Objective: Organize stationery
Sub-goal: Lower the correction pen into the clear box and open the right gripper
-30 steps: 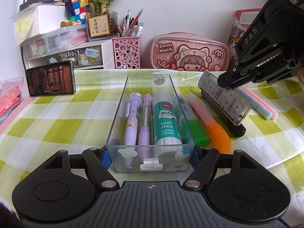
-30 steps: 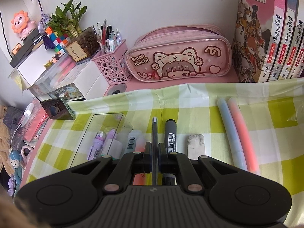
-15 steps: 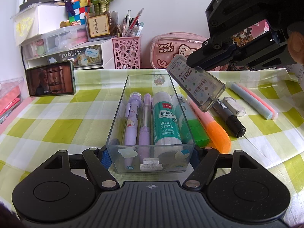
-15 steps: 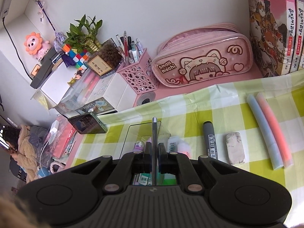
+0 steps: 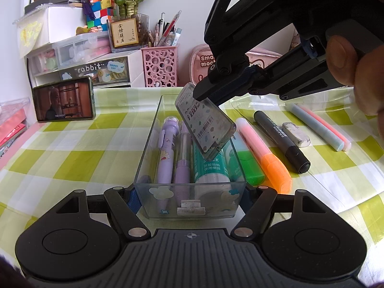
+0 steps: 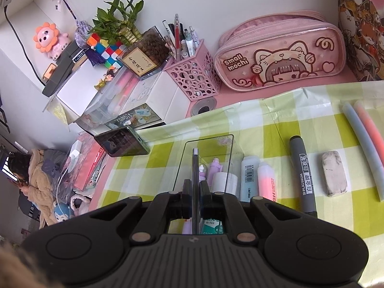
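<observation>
A clear plastic tray [image 5: 147,148] stands lengthwise on the checked cloth. It holds two purple pens [image 5: 165,148] and a glue stick [image 5: 211,168]. My left gripper [image 5: 189,200] is shut on the tray's near end, one finger on each side wall. My right gripper [image 5: 213,93] is shut on a flat clear case [image 5: 206,124] with a barcode label. The case hangs tilted over the tray, its lower end just above the glue stick. In the right wrist view the case [image 6: 195,165] shows edge-on between the right gripper's [image 6: 195,201] pads, above the tray [image 6: 208,139].
Right of the tray lie a green highlighter [image 5: 249,168], an orange-pink highlighter [image 5: 264,153], a black marker [image 5: 280,139], an eraser [image 5: 295,135] and two pastel pens [image 5: 319,127]. A phone [image 5: 63,102], a pink pen cup [image 5: 159,67], drawers and a pink pencil case [image 6: 278,52] line the back.
My right gripper has carried the clear case leftwards, from over the markers to above the tray. The left gripper and the tray have stayed still.
</observation>
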{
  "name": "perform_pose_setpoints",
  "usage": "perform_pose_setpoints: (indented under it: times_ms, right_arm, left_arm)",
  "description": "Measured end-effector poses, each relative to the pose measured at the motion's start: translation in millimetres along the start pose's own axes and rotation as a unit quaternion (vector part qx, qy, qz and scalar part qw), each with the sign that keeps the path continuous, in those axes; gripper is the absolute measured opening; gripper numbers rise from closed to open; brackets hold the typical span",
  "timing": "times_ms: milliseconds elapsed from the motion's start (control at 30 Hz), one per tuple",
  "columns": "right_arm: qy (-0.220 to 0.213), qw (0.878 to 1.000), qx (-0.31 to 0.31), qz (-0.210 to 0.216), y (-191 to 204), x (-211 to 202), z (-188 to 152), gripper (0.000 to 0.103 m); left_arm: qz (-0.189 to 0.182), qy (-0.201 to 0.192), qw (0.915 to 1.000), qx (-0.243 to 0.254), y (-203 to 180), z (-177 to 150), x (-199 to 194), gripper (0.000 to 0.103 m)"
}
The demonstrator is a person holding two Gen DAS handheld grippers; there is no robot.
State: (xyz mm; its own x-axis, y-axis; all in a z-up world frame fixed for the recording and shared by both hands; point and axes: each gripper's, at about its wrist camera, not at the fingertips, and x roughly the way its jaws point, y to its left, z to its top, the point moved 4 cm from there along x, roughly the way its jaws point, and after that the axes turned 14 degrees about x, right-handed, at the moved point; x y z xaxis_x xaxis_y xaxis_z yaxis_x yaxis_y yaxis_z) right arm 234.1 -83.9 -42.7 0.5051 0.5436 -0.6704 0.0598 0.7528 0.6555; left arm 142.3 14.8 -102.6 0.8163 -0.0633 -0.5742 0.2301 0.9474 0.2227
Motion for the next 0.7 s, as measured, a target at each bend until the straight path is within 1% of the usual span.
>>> perform_pose_setpoints:
  times_ms: [200,433,700]
  right_arm:
    - [0.014,1.0,0.0,0.008,2,10,-3,0.026]
    - [0.043,0.999,0.007,0.013,3,26,-5,0.026]
    - [0.075,0.996,0.014,0.036,6,36,-8,0.026]
  left_arm:
    - [0.0,0.0,1.0,0.0,0,0,0,0.073]
    - [0.0,0.0,1.0,0.0,0,0,0,0.073]
    - [0.0,0.0,1.0,0.0,0,0,0,0.073]
